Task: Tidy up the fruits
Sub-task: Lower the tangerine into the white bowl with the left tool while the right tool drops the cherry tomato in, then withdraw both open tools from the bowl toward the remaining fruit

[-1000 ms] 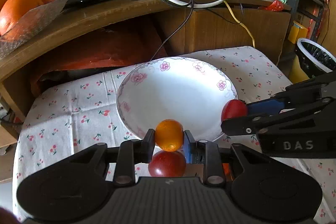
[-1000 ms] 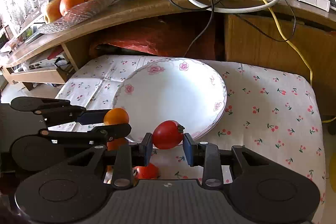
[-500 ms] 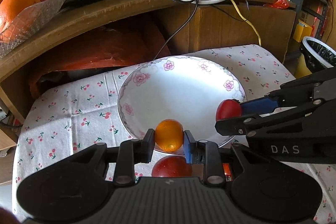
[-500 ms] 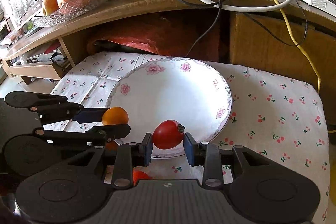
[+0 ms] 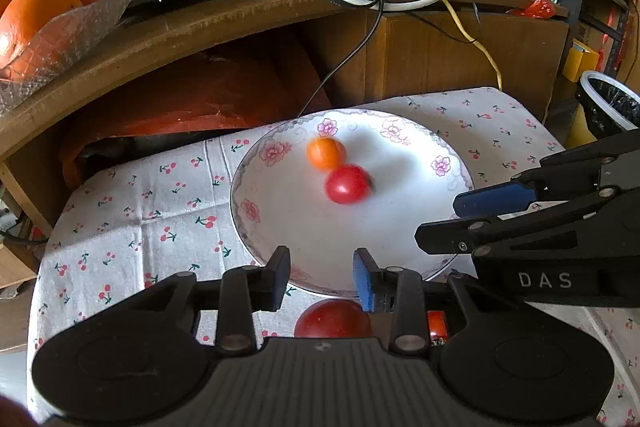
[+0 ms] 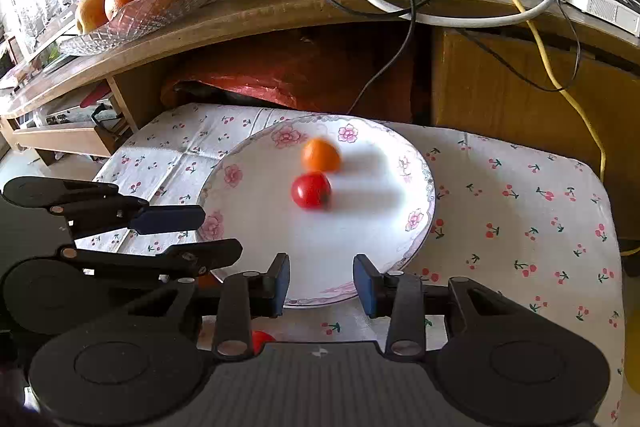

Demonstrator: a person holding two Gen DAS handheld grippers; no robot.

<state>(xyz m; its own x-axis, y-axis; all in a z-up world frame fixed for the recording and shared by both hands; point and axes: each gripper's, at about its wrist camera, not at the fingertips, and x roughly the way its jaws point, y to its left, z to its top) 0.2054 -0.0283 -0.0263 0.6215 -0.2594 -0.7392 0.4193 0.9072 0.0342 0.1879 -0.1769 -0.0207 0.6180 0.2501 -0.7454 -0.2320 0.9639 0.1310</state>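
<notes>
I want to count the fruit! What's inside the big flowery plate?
Two small fruits lie in the plate: an orange one and a red one, side by side, blurred. The grippers cover the plate's near rim.

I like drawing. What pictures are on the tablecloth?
Little red cherries on the white tablecloth, clearest in the right wrist view.

Both tools now open, orange fruit (image 5: 325,154) and red fruit (image 5: 347,183) dropped onto plate (image 5: 404,227)

Both wrist cameras are looking forward over their own fingers, low and close, at the plate (image 5: 256,227) (left view from its near-left edge, right view from its near-right), each catching the other gripper sideways.
</notes>
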